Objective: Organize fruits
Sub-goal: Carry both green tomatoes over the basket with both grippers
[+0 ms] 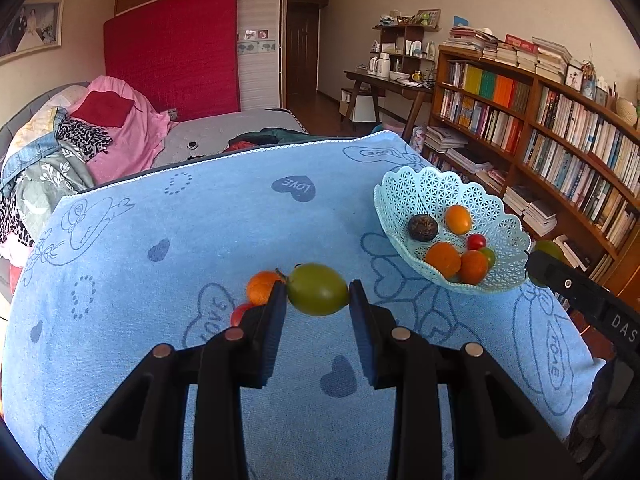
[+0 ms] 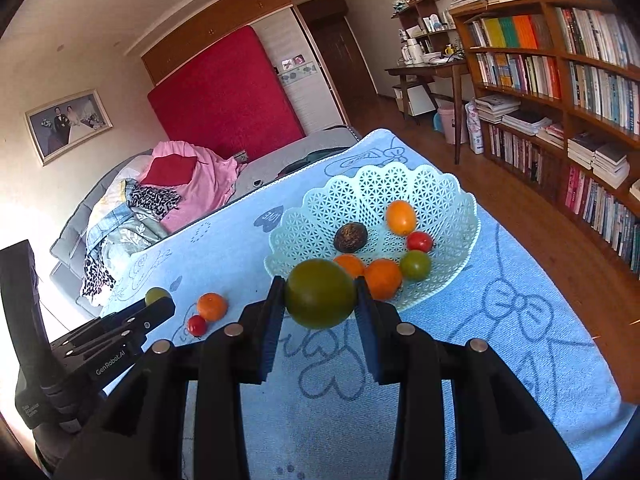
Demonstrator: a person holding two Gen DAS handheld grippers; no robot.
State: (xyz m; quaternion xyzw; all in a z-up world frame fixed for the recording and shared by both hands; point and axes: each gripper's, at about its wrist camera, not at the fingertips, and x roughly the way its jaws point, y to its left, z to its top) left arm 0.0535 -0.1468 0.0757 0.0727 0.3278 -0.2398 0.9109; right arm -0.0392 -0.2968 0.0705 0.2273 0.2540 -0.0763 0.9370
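Observation:
My left gripper (image 1: 318, 300) is shut on a green oval fruit (image 1: 318, 289) just above the blue towel (image 1: 224, 224). An orange (image 1: 260, 286) and a small red tomato (image 1: 239, 313) lie on the towel left of it. My right gripper (image 2: 320, 300) is shut on a dark green round fruit (image 2: 320, 298), held near the front rim of the pale lattice basket (image 2: 360, 188). The basket holds several fruits: oranges (image 2: 383, 278), a red tomato (image 2: 419, 241), a green tomato (image 2: 415, 265) and a dark brown fruit (image 2: 350, 237).
The towel covers a table whose far edge meets a bed with piled clothes (image 1: 100, 136). A wooden bookshelf (image 1: 560, 128) stands at the right over a wood floor. The left gripper (image 2: 154, 304) shows at the left of the right wrist view.

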